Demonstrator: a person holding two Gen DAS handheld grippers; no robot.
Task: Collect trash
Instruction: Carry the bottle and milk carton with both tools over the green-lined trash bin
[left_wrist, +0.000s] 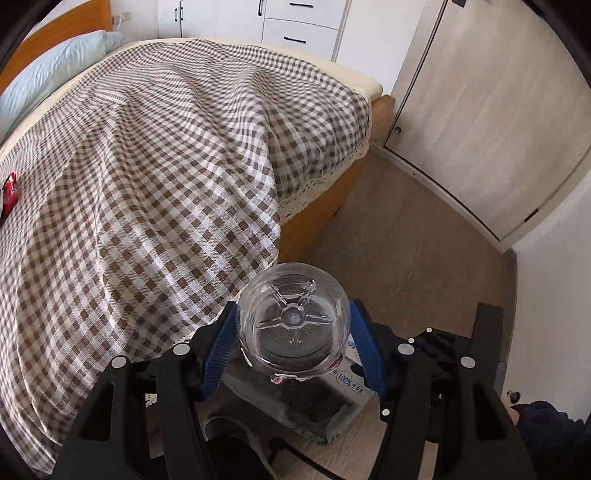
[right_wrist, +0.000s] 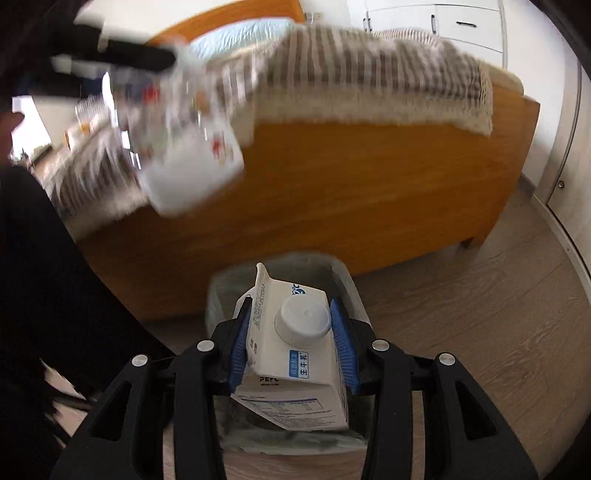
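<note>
Bed (left_wrist: 147, 155), checked brown-white cover, wooden frame; pale wood floor (right_wrist: 480, 314).
Lined trash bin (right_wrist: 343, 280) on floor beside bed.
White milk carton (right_wrist: 291, 354), round cap, clamped in right gripper (right_wrist: 295, 339) over bin.
Clear plastic bottle (left_wrist: 293, 317), base toward camera, clamped in left gripper (left_wrist: 293, 350).

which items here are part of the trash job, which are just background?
Job:
- clear plastic bottle, in left gripper
- milk carton, in right gripper
- lined bin below the carton
- red wrapper on the bed, likely trash

Background:
- checked blanket
- pillow
- bed frame
- drawers
</note>
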